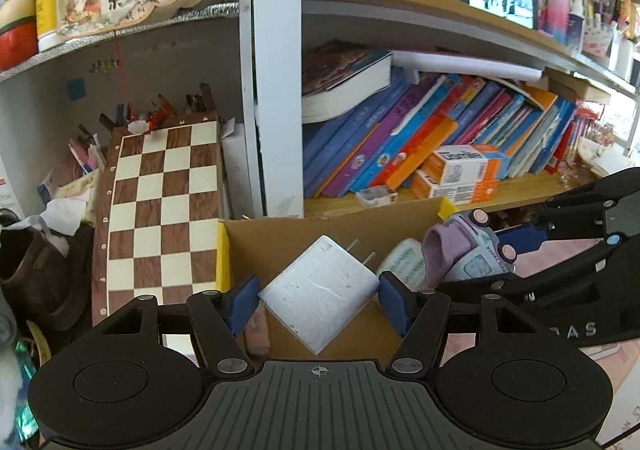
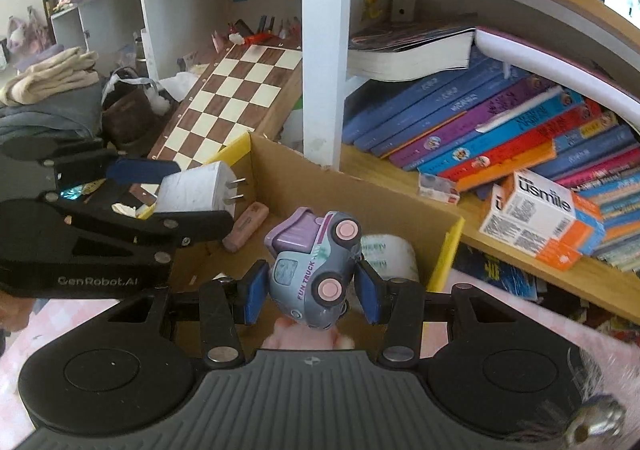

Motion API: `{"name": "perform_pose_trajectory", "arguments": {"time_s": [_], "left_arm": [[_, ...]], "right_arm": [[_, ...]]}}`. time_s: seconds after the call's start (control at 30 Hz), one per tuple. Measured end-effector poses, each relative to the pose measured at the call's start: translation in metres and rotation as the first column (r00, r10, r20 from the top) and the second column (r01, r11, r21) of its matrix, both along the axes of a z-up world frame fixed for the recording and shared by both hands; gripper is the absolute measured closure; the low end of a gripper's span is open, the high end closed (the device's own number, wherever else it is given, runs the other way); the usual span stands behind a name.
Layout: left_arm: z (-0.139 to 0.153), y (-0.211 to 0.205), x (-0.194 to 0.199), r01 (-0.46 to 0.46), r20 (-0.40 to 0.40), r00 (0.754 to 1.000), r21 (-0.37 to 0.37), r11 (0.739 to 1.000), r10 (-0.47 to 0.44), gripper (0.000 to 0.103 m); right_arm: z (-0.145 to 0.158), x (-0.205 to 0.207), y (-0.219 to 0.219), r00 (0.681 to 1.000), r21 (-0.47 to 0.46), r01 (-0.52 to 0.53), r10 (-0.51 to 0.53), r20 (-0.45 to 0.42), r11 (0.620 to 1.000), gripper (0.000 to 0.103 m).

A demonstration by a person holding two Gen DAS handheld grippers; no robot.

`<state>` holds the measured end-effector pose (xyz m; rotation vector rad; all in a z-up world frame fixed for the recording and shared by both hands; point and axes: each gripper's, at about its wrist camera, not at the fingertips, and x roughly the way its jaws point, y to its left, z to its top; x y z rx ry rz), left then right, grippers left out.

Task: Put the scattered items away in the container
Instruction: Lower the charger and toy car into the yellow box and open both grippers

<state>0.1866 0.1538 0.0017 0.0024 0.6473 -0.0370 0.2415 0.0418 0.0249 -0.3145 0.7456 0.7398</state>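
Charger [image 1: 320, 296] fills the left claw [image 1: 318, 300]; only the right-wrist view shows the right claw [image 2: 310, 292] pinching the toy truck [image 2: 314, 270].

Bright daylight, soft shadows, strong fisheye bending at edges, slight blur

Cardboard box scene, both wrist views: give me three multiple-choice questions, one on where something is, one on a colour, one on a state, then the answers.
1. Where is the pink eraser?
A. On the bookshelf
B. Inside the cardboard box
C. On the chessboard

2. What colour are the toy truck's wheels?
A. Pink
B. Black
C. Yellow

3. What is the left hand-held gripper doing?
A. Hanging open with nothing in it
B. Shut on the truck
C. Holding the white charger over the box

Answers: 1 B, it lies on the box floor below the charger. 2 A, both visible wheels are pink. 3 C, the charger sits between its blue pads, prongs pointing away; the right hand-held gripper has the truck.
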Motion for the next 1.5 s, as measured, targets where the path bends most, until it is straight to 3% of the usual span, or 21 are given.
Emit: {"name": "perform_pose_trajectory", "arguments": {"time_s": [0.33, 0.63, 1.03, 1.5], "left_arm": [[-0.028, -0.006, 0.026, 0.055, -0.108, 0.993, 0.103, 0.993, -0.044, 0.038], [-0.052, -0.027, 0.037, 0.135, -0.198, 0.975, 0.194, 0.972, -0.096, 0.038], [-0.06, -0.03, 0.038, 0.154, -0.235, 0.966, 0.197, 0.968, -0.106, 0.038], [-0.059, -0.031, 0.04, 0.147, -0.235, 0.967, 0.2, 0.969, -0.098, 0.036]], "right_arm": [[-0.015, 0.036, 0.017, 0.999, -0.077, -0.041, 0.043, 0.027, 0.996, 0.059], [-0.021, 0.046, 0.031, 0.998, -0.082, -0.066, 0.068, 0.018, 0.994, 0.059], [-0.038, 0.06, 0.059, 0.99, -0.089, -0.139, 0.135, -0.049, 0.986, 0.059], [-0.056, 0.073, 0.071, 0.984, -0.118, -0.154, 0.142, -0.105, 0.981, 0.059]]}}
